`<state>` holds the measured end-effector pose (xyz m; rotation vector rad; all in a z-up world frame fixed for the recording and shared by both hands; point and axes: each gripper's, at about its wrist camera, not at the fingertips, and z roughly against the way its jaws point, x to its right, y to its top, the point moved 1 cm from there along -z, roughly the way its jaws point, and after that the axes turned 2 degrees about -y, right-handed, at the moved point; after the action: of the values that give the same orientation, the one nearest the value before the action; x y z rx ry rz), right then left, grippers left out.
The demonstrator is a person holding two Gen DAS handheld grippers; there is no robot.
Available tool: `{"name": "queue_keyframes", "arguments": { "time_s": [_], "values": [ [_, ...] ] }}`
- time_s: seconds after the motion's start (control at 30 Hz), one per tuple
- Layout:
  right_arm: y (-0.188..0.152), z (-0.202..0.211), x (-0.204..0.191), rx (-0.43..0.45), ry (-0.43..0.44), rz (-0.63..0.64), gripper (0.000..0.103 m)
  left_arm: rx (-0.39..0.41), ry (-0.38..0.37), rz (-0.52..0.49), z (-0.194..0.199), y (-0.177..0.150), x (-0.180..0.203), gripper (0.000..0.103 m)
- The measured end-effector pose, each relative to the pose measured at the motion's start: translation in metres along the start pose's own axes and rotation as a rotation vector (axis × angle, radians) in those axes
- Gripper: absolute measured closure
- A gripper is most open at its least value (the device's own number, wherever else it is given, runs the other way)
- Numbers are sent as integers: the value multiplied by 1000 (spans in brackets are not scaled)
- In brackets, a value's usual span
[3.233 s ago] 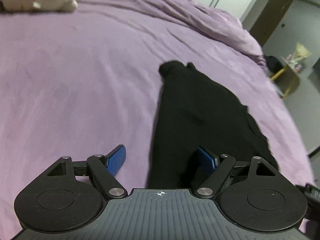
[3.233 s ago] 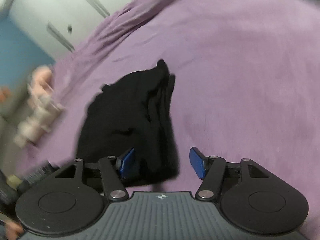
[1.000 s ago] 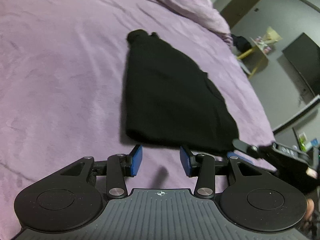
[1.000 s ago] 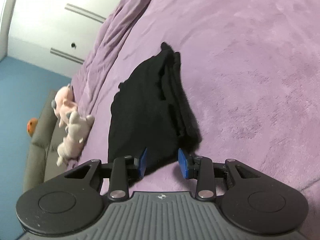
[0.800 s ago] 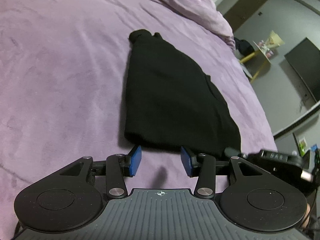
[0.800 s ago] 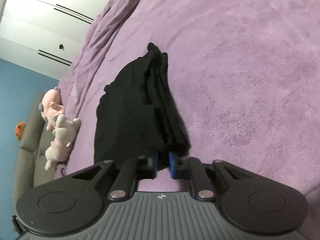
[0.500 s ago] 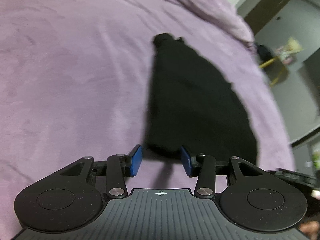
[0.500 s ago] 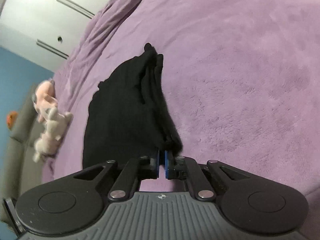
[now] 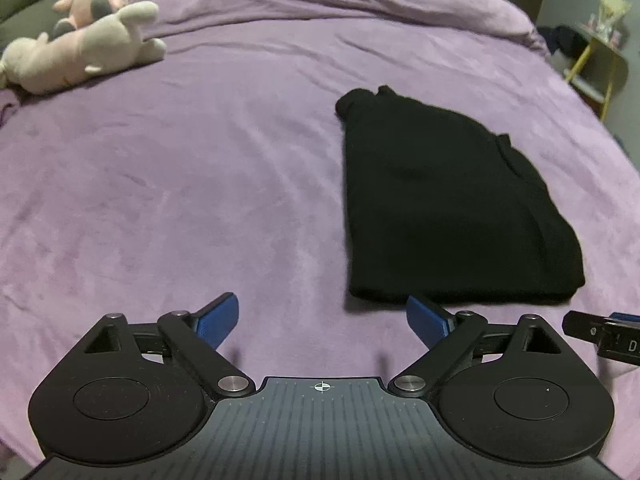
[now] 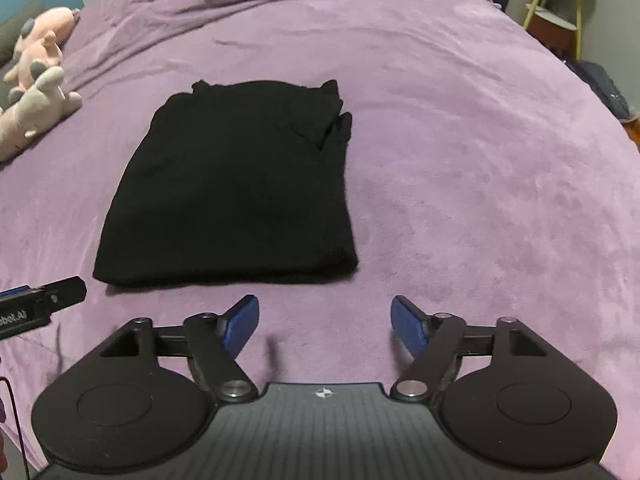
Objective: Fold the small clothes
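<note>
Black garment (image 9: 448,208) lies folded flat on the purple blanket (image 9: 200,184), a rough rectangle with a bunched corner at its far end. In the left wrist view it sits right of centre, running from mid-frame down to just above the right blue pad; in the right wrist view (image 10: 236,184) it fills the centre-left, its near edge just above the left blue pad.

Left gripper (image 9: 322,316) is at the bottom of its own frame, jaws spread wide and opening, with only blanket between them; the garment's near edge is close beyond the right fingertip, and contact cannot be told. Right gripper (image 10: 324,320) is likewise spread and opening over bare blanket, clear of the garment. Each gripper shows as a dark bar at the edge of the other's view: the right one at lower right, the left one at lower left.

Plush toys (image 9: 80,36) lie at the upper left. A yellow-legged side table (image 10: 556,12) stands at the upper right, off the bed.
</note>
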<state>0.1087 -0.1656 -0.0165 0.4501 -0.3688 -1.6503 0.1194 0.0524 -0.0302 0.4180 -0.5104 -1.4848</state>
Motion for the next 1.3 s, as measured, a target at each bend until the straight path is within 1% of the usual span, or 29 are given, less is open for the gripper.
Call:
{"name": "queue_keyframes", "arguments": {
  "time_s": [0.1, 0.17, 0.3, 0.4, 0.73, 1.3],
  "values": [
    [7, 3, -15, -11, 3, 20, 24, -25, 11, 0, 5, 4, 2, 8],
    [10, 10, -24, 1, 4, 42, 21, -22, 9, -5, 9, 6, 5, 8],
    [16, 10, -36, -1, -9, 50, 20, -14, 35, -31, 14, 9, 9, 8],
    [17, 14, -40, -3, -46, 58, 20, -8, 50, -42, 17, 10, 11, 8],
    [19, 15, -40, -7, -72, 52, 19, -12, 53, -51, 16, 11, 13, 8],
    [22, 12, -37, -6, -85, 54, 18, -22, 57, -62, 12, 12, 15, 8]
  ]
}}
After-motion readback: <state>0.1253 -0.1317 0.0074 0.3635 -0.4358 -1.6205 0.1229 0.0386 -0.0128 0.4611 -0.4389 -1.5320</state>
